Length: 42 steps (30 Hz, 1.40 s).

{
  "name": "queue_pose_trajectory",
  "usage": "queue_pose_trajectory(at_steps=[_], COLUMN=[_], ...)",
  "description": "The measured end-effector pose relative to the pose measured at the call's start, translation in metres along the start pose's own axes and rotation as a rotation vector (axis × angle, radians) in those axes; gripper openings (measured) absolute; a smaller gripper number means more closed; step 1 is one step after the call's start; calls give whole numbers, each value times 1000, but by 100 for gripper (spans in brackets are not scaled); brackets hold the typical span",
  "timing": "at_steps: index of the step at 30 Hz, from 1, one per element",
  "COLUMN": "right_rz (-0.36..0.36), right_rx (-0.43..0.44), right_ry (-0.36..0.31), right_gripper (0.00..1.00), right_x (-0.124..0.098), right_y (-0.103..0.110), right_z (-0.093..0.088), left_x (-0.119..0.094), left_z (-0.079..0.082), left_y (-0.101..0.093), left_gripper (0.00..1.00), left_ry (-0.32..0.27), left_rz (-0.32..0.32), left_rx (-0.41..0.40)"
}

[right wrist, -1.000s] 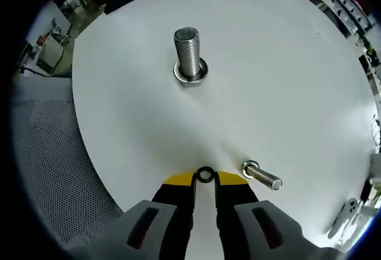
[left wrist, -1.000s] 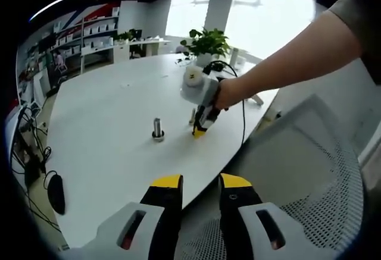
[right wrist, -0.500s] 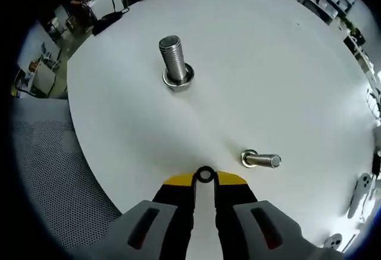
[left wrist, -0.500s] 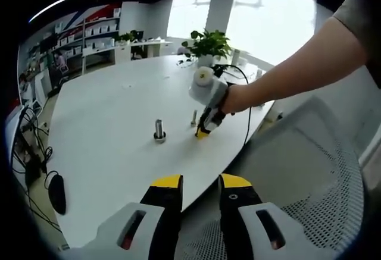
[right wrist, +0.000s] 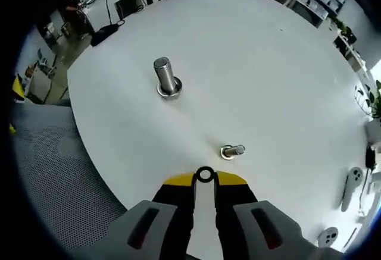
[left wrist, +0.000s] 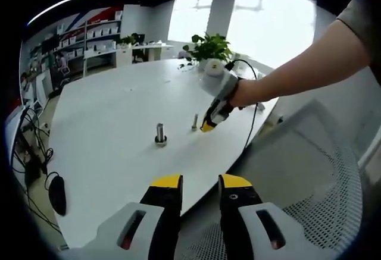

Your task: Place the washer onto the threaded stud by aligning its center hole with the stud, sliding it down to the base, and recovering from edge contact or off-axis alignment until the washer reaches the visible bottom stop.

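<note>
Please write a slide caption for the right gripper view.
Right claw holds washer above white table, two studs ahead.

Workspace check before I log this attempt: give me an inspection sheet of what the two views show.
Surface: white round table, bare around the parts.
Job's things: washer pinched at the right gripper tips, above the table; large threaded stud upright on its base; small stud standing nearer the gripper.
Clutter: white handset near the table edge.
Grippers: left gripper open, empty, hanging off the table edge.
Cables: black cord from the right gripper; cords on the floor.
Surroundings: mesh chair, potted plant, shelves.
</note>
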State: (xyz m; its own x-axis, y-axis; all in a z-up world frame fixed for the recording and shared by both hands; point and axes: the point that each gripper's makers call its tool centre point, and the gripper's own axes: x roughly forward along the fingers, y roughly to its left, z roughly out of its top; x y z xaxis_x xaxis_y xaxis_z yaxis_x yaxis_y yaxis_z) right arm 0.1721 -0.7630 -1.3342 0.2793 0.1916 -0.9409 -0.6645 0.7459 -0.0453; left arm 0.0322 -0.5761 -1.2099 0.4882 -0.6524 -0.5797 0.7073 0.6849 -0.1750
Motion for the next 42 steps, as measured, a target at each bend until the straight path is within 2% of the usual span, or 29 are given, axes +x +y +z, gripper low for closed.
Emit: queue_pose_trajectory(at_steps=[11,17,26,42], right_rz=[-49,-79,-82,-63], right_rx=[49,24,-60,-59], right_ry=[-22,-48,-33,-14], right_gripper=[13,13,14,14], right_x=[-21,-28,-18,-7], right_y=[-18,-27,-24,-27], right_z=[7,20,29,32], left_x=[-2,-2,-2,-1], left_z=[4,3,2,0], left_y=[1,2,4,4], left_gripper=[22,23,23,23], left_ry=[-26,-21,-16,-5], left_rz=[2,6,20,20], left_rx=[-7,-9,-12,-11])
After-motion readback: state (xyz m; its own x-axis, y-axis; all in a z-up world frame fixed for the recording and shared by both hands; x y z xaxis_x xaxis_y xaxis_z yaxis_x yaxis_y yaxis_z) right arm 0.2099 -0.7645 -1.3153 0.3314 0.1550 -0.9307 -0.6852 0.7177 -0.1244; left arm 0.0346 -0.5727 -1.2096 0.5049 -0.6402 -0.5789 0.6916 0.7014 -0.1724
